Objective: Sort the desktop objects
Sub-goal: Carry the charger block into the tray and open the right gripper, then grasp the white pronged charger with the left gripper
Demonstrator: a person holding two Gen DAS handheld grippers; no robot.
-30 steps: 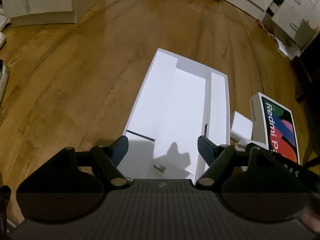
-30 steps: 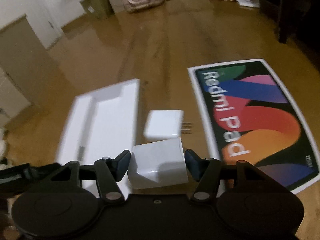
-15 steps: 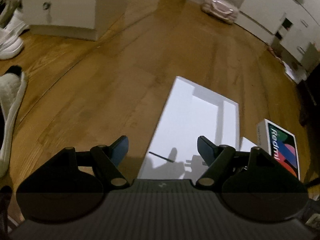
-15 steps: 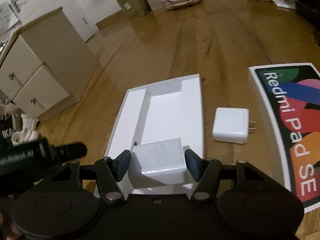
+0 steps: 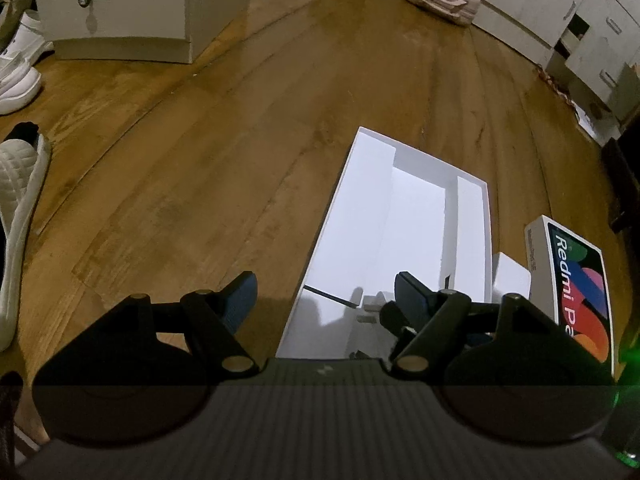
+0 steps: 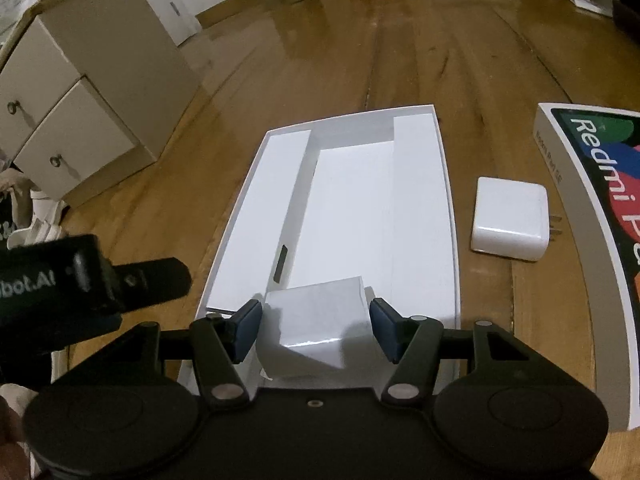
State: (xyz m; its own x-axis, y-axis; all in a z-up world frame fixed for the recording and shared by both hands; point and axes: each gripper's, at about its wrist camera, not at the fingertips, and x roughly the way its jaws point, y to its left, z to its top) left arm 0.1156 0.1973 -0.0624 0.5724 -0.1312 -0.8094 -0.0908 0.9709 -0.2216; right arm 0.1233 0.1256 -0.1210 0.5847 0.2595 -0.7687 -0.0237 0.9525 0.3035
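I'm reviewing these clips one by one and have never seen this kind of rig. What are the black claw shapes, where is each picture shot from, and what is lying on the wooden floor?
There is no robot here: a person holds one two-finger gripper in each hand, and a fisheye camera on each looks forward along its fingers. The black shapes along the bottom are those grippers.

In the left wrist view, the left gripper is open and holds nothing.

In the right wrist view, the right gripper is shut on a small white box, held over the near end of an open white tray box with inner dividers.

On the wooden floor, right of the tray, lies a white charger with its prongs pointing right. Beyond it lies the colourful Redmi Pad SE lid.
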